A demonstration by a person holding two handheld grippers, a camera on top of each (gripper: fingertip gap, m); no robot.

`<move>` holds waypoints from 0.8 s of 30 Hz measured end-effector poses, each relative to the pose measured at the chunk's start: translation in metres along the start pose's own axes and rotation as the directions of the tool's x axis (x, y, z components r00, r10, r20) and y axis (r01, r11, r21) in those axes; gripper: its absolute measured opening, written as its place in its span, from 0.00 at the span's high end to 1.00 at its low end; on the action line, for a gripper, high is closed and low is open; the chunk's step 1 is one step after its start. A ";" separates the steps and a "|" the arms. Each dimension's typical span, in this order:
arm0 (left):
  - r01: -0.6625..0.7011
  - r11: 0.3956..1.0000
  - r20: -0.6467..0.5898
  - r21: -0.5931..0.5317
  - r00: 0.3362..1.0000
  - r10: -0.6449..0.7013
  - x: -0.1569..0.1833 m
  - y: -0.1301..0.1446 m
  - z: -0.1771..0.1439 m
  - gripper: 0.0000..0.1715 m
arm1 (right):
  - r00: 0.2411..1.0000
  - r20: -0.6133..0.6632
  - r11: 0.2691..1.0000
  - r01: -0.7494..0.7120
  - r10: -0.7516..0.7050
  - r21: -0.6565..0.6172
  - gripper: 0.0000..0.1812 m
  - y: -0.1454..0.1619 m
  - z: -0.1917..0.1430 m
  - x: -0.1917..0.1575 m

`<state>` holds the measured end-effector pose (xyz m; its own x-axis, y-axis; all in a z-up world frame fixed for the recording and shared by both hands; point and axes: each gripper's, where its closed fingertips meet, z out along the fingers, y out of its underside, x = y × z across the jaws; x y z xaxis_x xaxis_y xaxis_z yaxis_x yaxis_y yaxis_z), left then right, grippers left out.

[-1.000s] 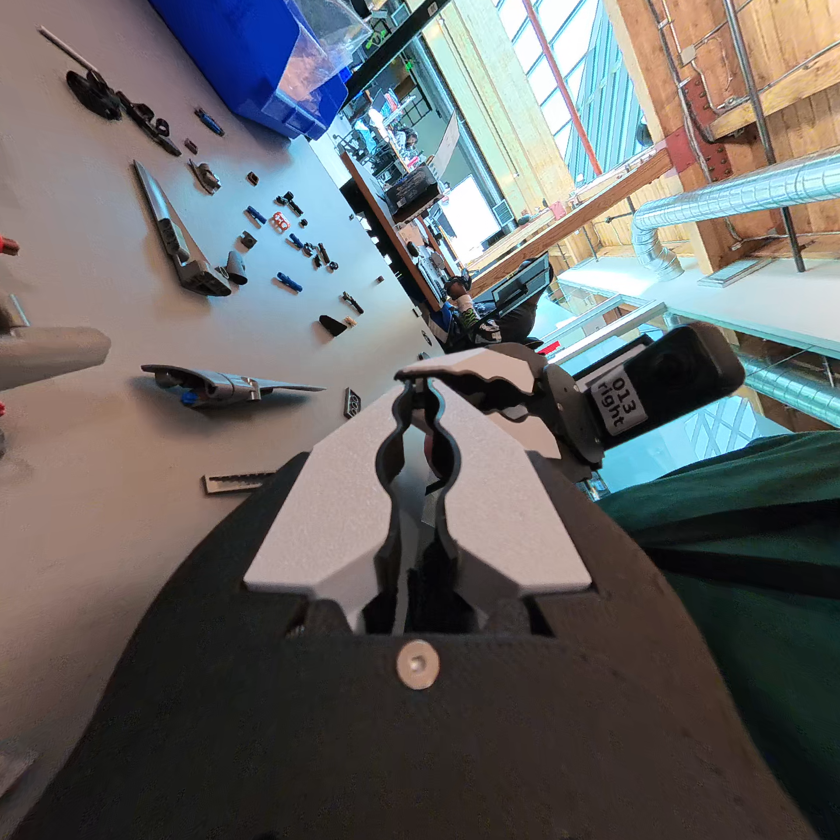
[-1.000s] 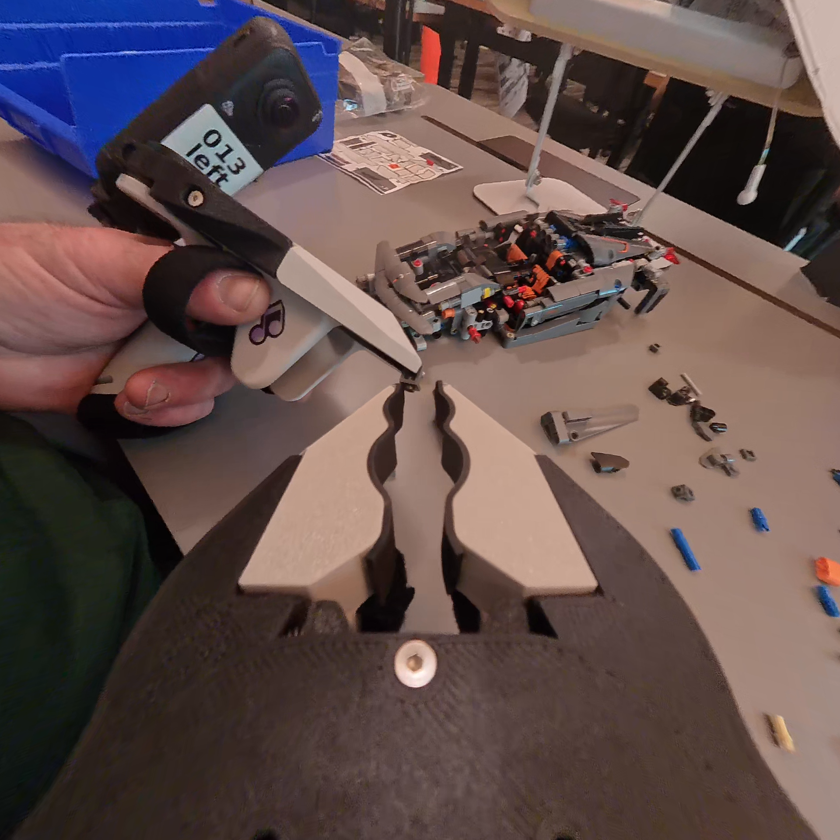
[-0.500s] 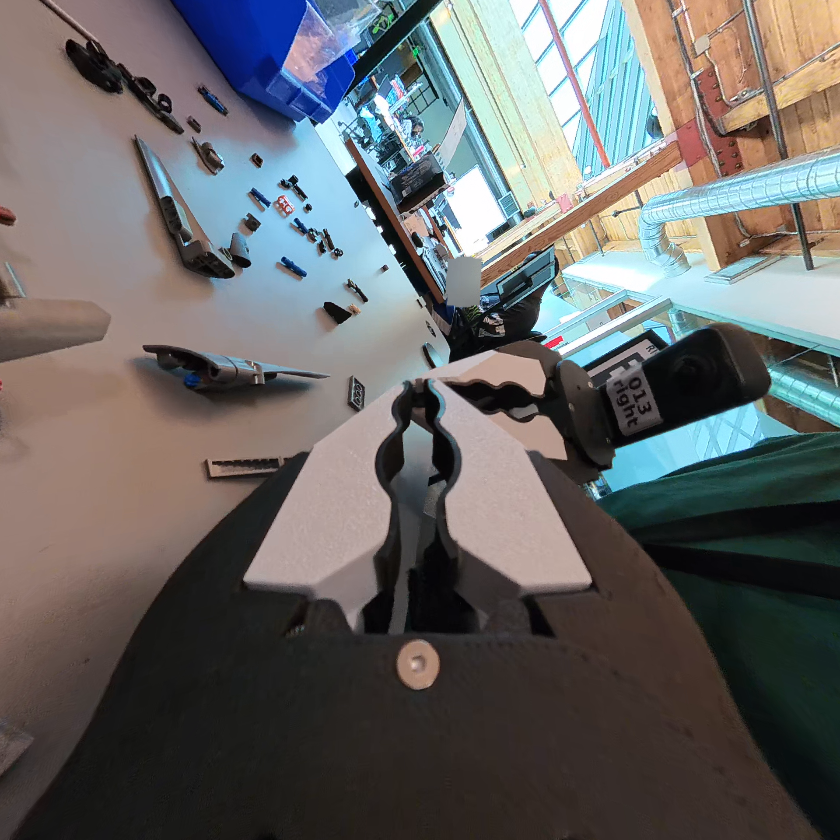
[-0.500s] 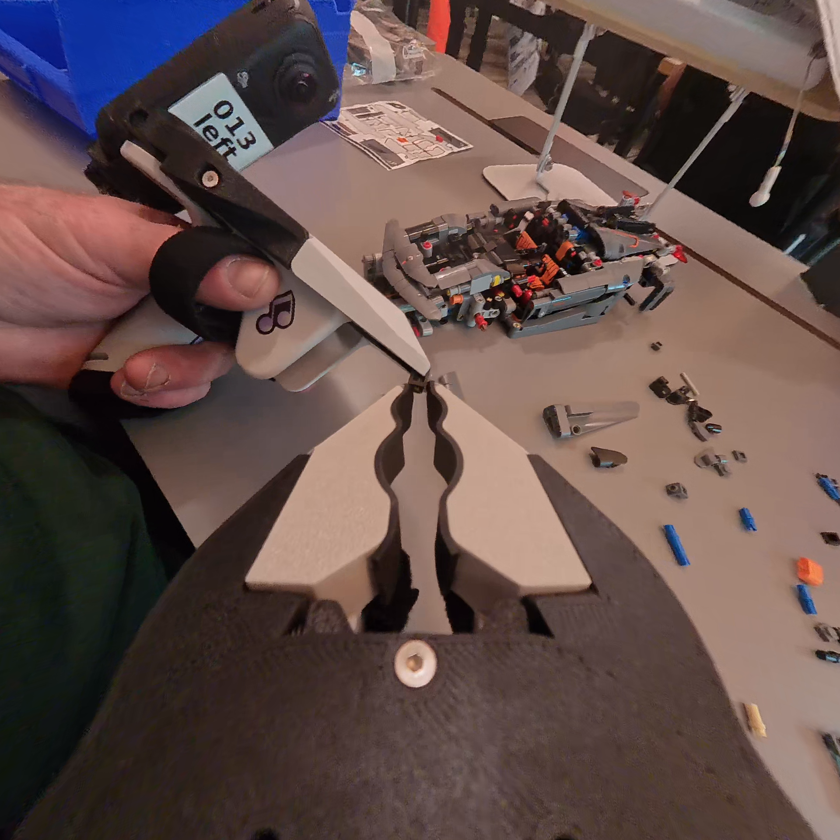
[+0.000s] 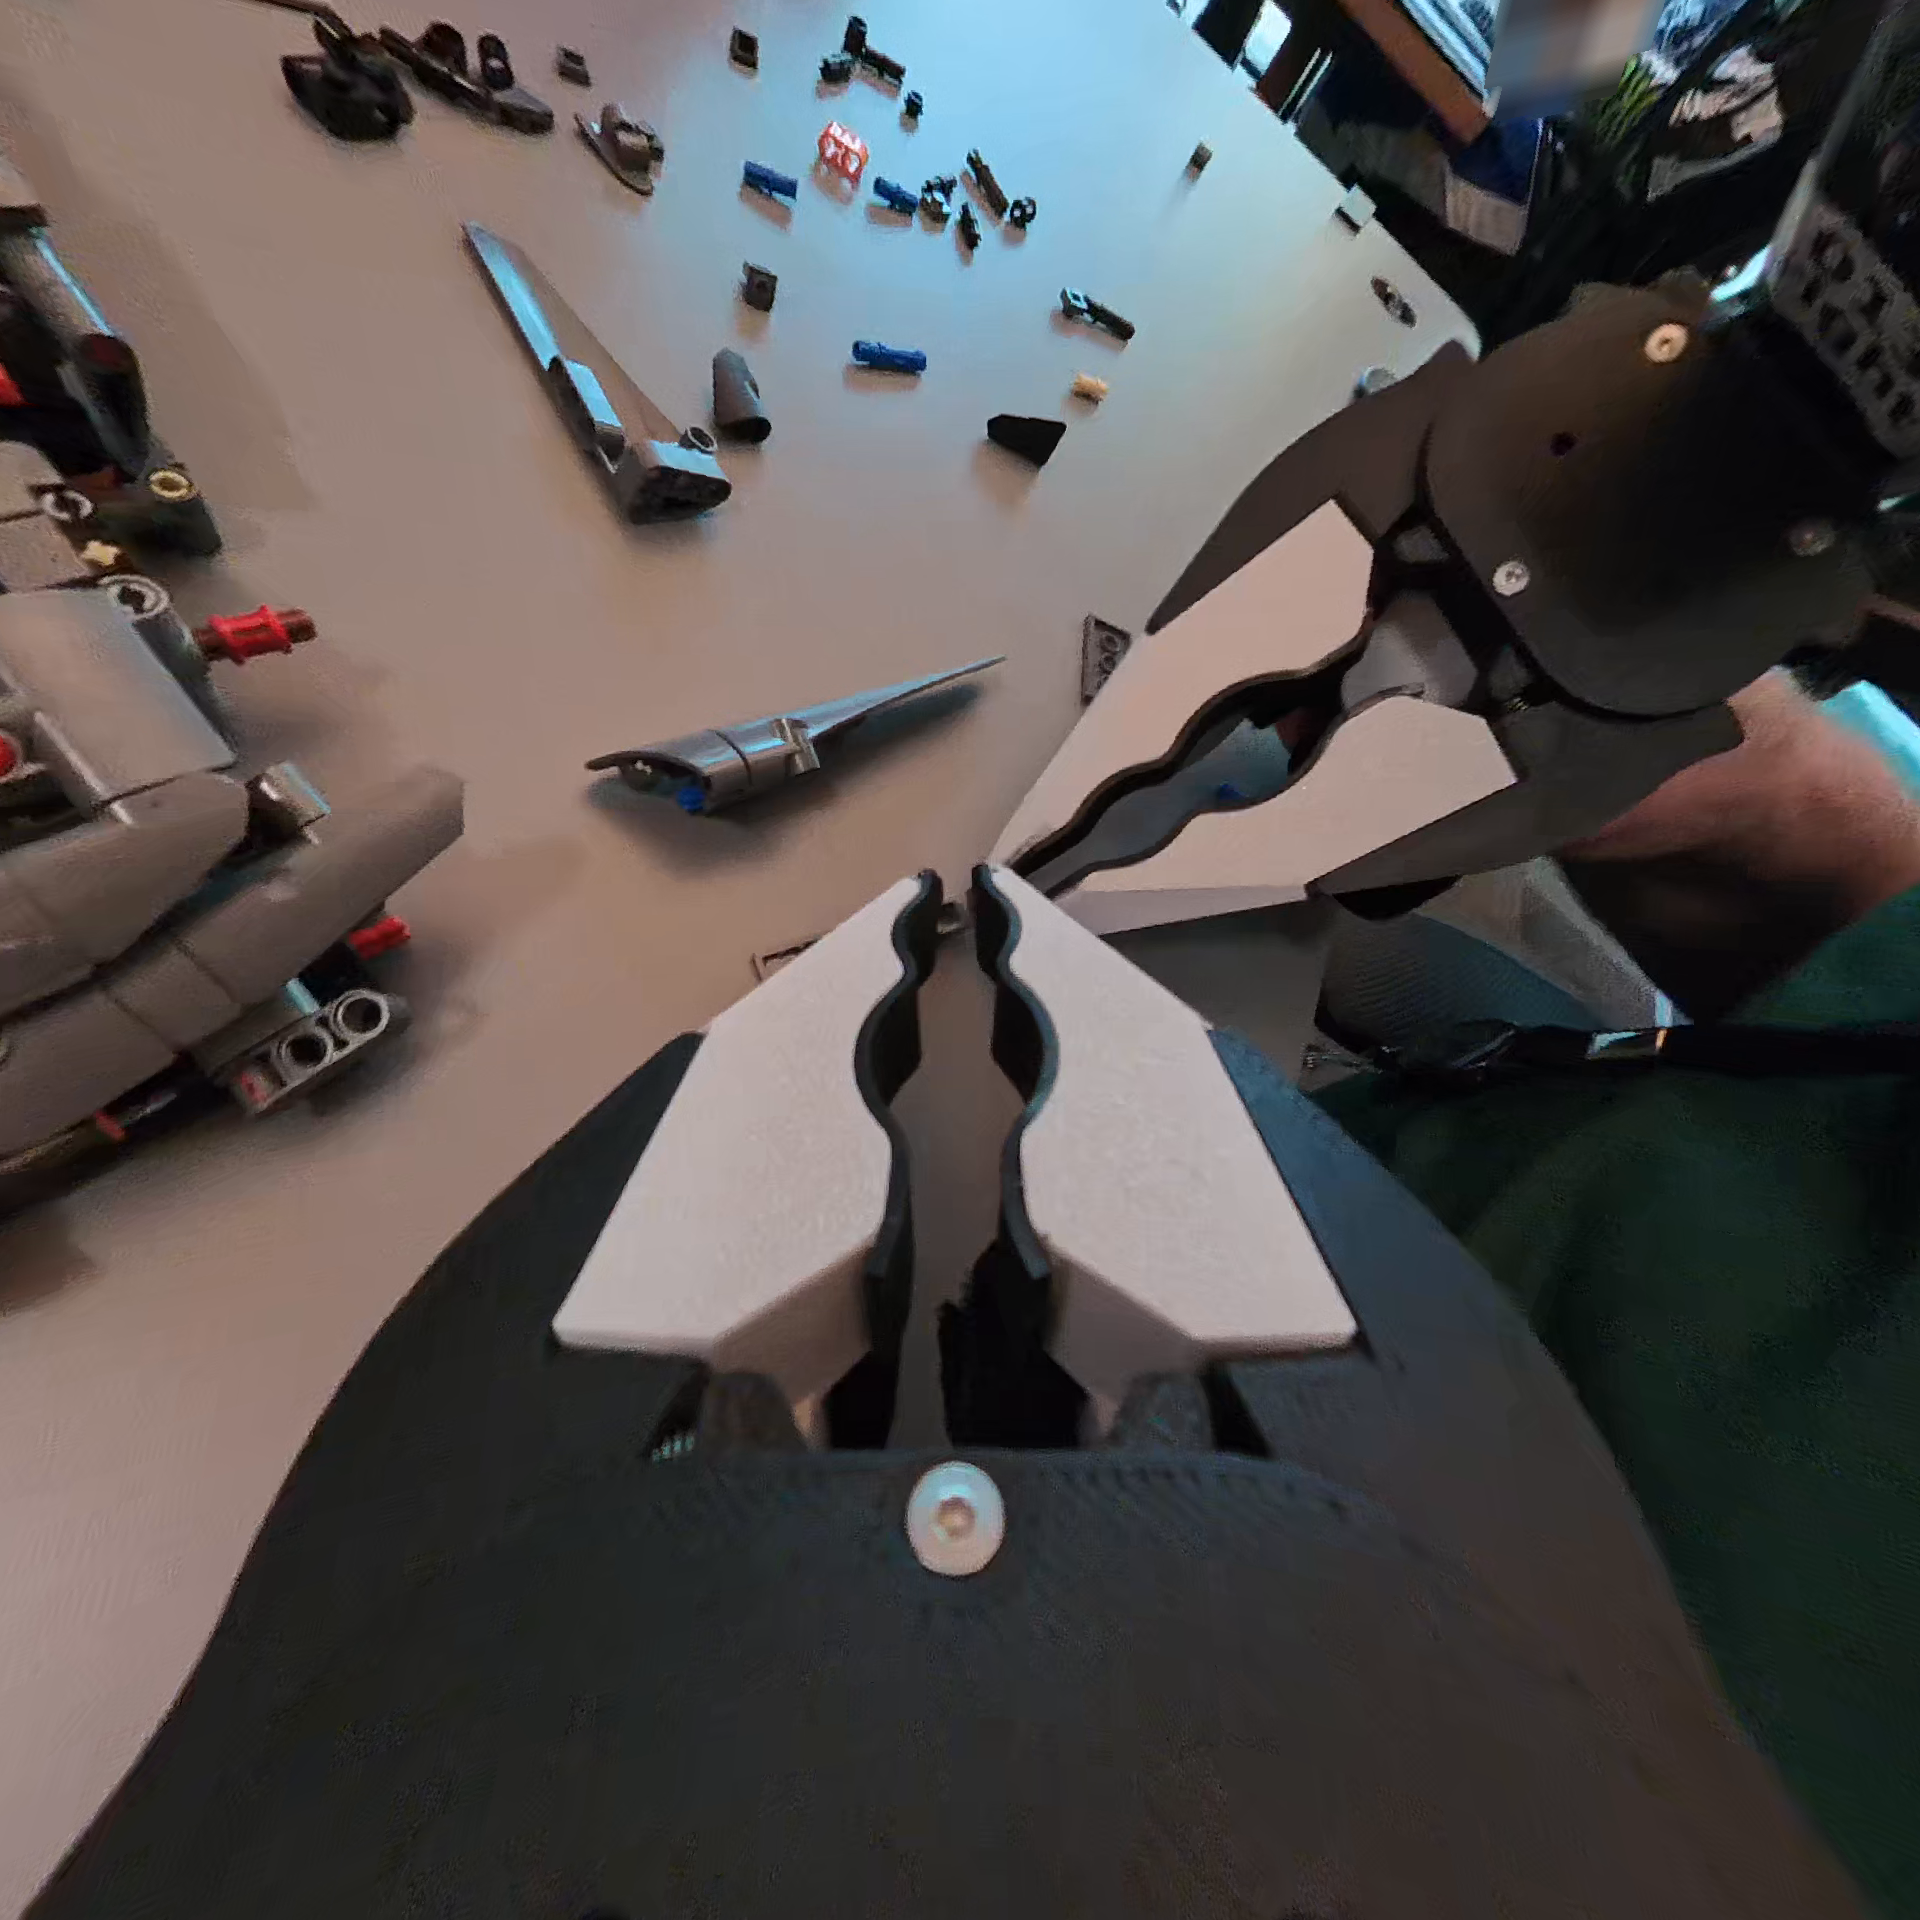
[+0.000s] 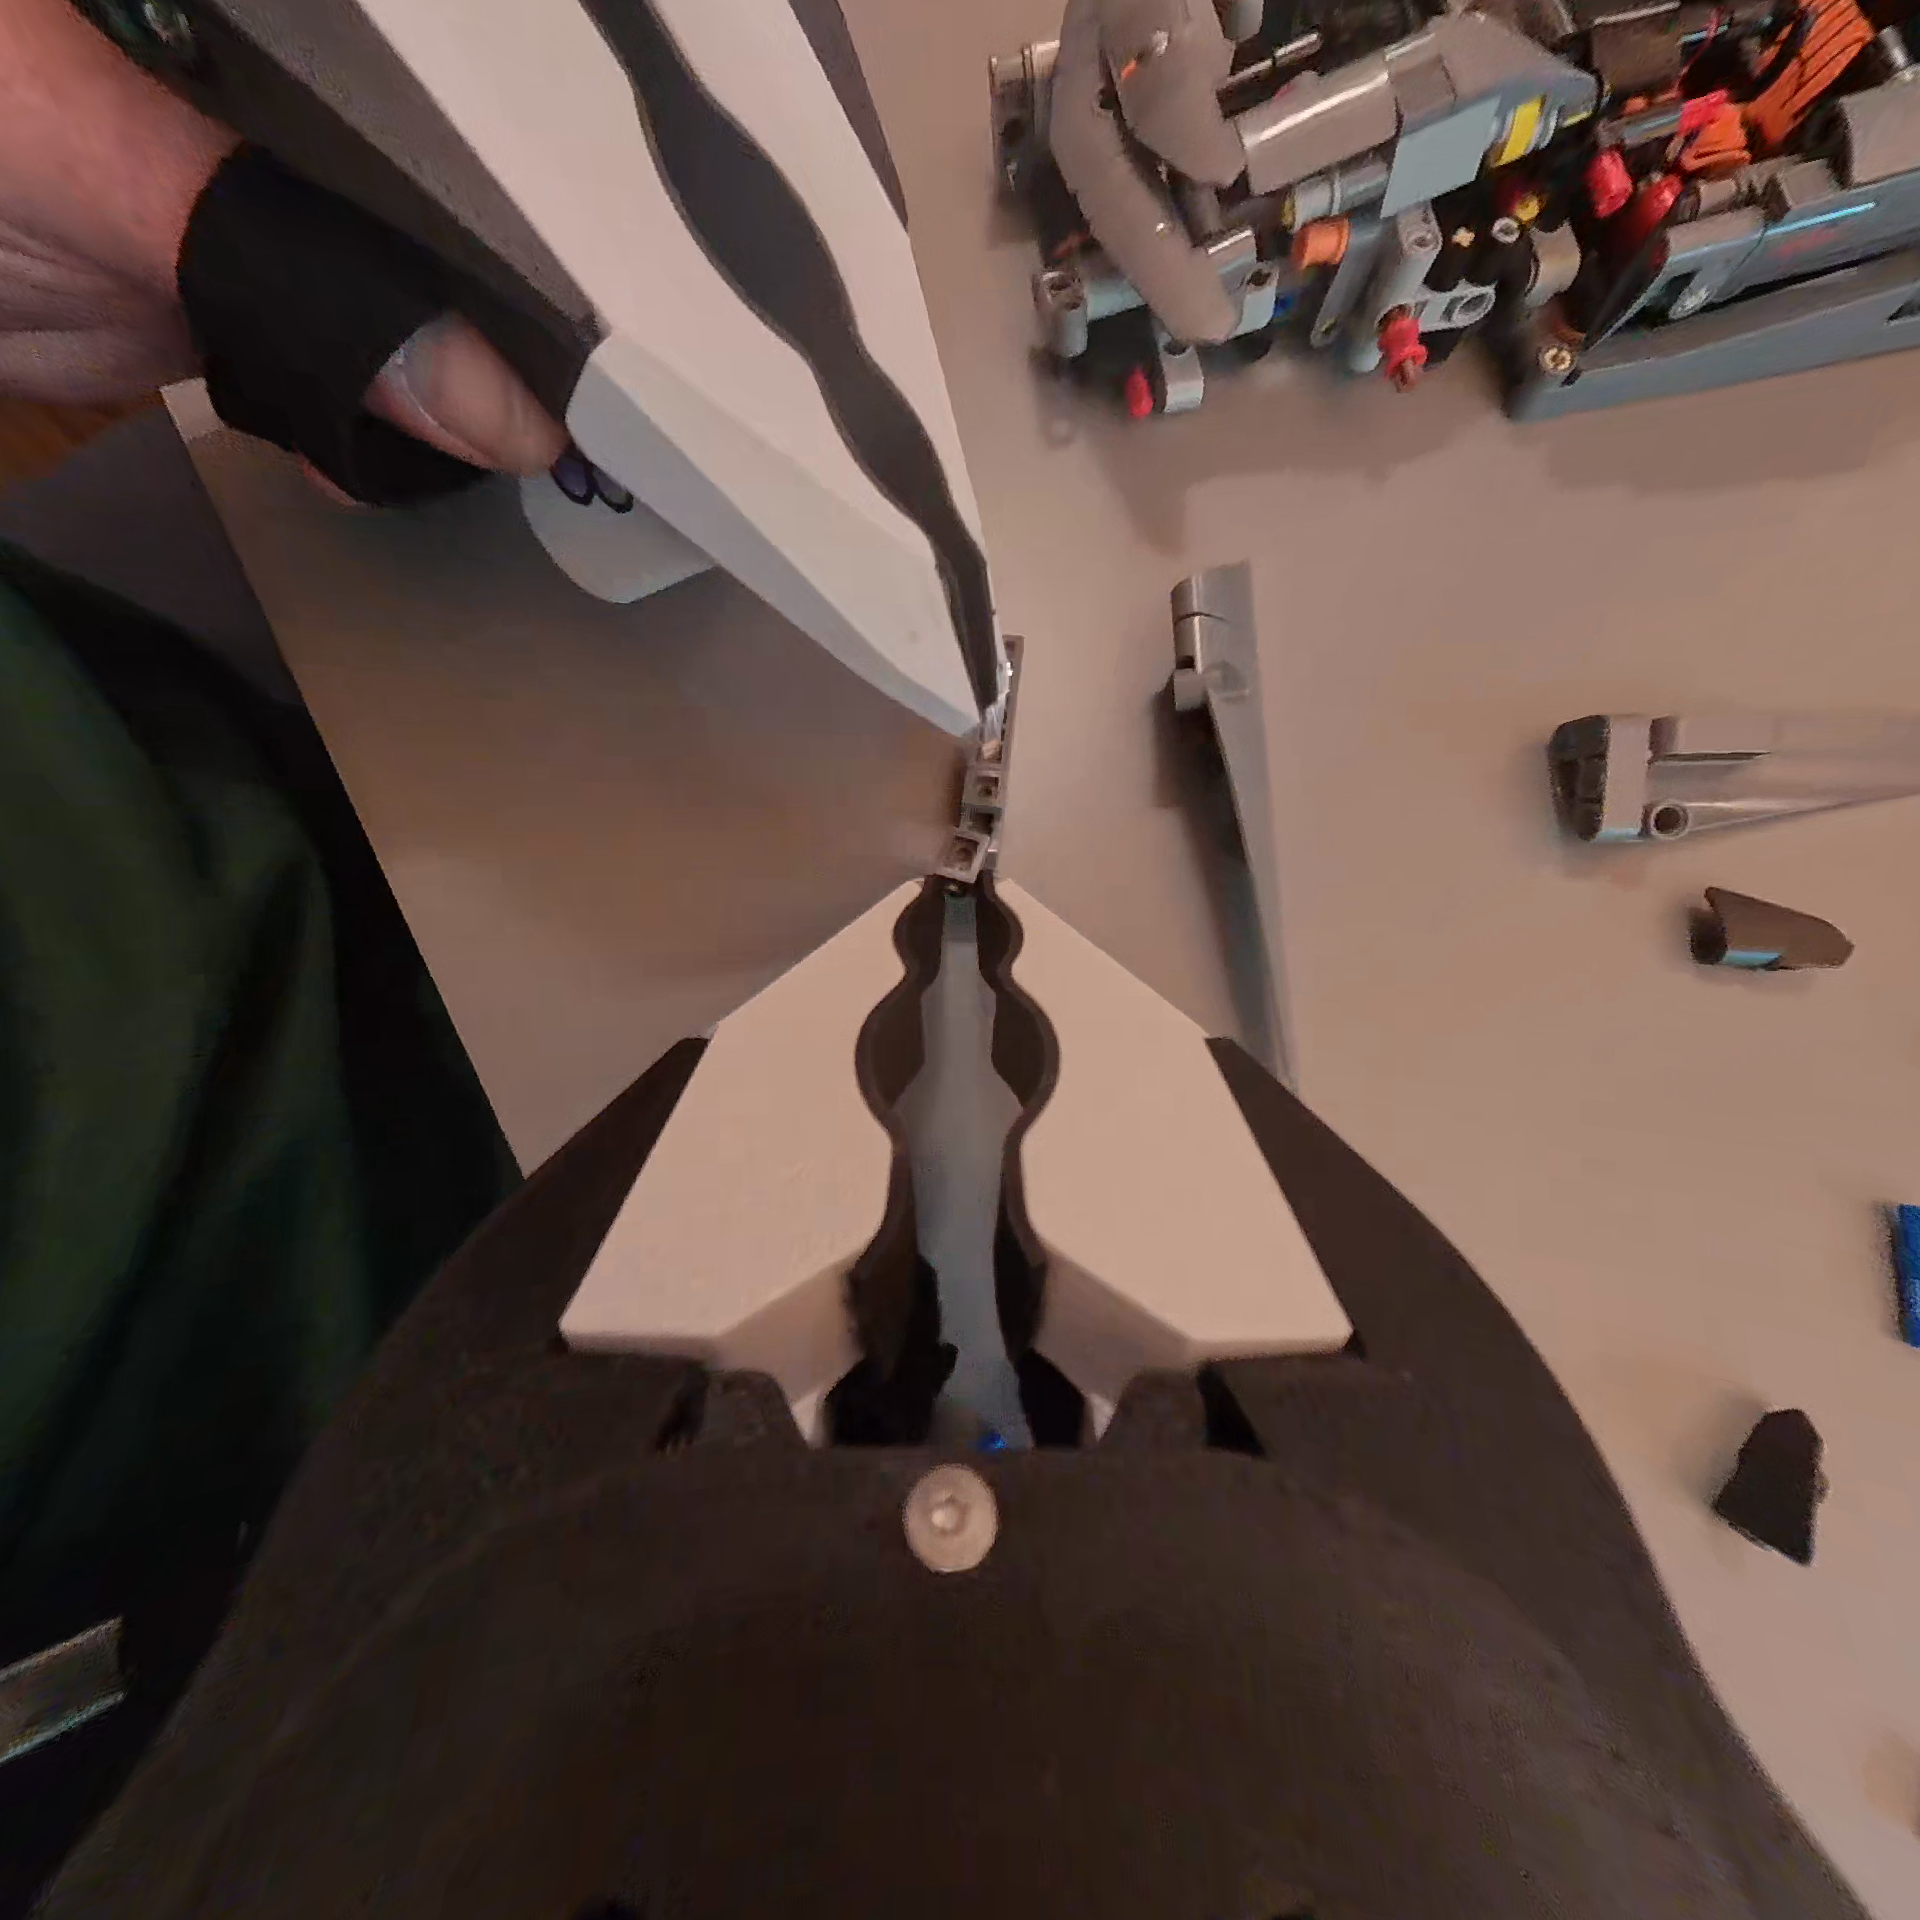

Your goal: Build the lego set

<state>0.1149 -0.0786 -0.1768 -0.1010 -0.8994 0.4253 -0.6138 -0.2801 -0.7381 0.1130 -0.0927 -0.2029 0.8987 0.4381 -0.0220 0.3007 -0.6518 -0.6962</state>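
1. Light: soft and even light is falling on the grey table [image 5: 540, 644]; a cool bluish cast is showing toward its far edge in the left wrist view, a warmer beige tone in the right wrist view.
2. Shadows: loose parts are casting short, soft-edged shadows.
3. Blur: the part-built model [image 6: 1455, 208] is smearing at the frame edges.
4. Distortion: wide-angle bending is curving the table's edges.
5. Glare: none is showing.
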 end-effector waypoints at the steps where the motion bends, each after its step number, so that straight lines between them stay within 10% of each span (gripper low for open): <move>1: -0.014 1.000 0.008 -0.021 1.000 0.014 -0.001 0.002 0.002 0.97 | 1.000 0.003 1.000 0.000 0.000 -0.005 0.98 0.000 0.001 0.000; 24: -0.073 0.991 0.061 -0.109 0.995 0.079 -0.009 0.015 0.016 0.99 | 0.997 0.067 0.999 -0.027 0.030 -0.043 0.91 -0.002 -0.002 0.009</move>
<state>0.1193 -0.0806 -0.2000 -0.1014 -0.9377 0.3324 -0.6866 -0.1759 -0.7054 0.1211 -0.0885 -0.2001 0.8840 0.4585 -0.0908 0.2894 -0.6895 -0.6639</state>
